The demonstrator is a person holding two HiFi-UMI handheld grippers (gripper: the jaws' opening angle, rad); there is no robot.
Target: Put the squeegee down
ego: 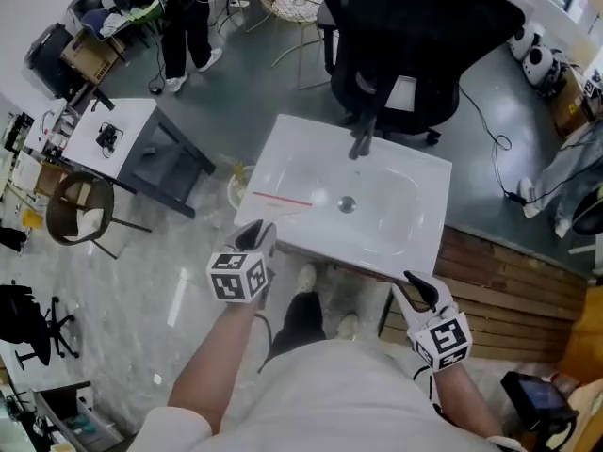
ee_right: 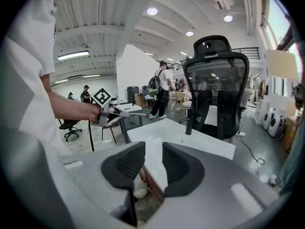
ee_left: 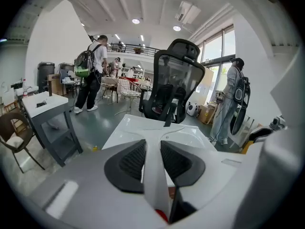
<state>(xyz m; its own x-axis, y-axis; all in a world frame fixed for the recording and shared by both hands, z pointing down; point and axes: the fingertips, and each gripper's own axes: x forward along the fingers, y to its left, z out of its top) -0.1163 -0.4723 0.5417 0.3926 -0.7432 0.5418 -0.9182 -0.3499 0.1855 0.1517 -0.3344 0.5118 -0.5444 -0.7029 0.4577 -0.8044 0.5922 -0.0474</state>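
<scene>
Over the near left corner of the white sink (ego: 273,153), your left gripper (ego: 254,238) has its jaws clamped on the squeegee (ee_left: 153,175). The white handle runs straight out between the two black pads and flares into a T at the far end. From above, the thin red line of the blade edge lies over the left half of the basin, left of the drain (ego: 347,203). Your right gripper (ego: 417,288) hangs at the near right corner of the sink, with its jaws slightly apart and nothing between them.

Now, the feel of it. This looks like a light, stiff plastic tool with a soft strip along the blade, so weight shouldn't trouble you. The handle looks smooth and narrow, though, so it may swivel in the pads if the wide head catches on anything. You're gripping the handle behind the flare, which I'd call the right spot, since the head hangs out front where you can see it.

The basin is glossy and dished, so a light tool could skate toward the drain once it's released. Lay the blade and handle flat before you part the jaws, and keep clear of the black faucet (ego: 361,139) at the far edge.
</scene>
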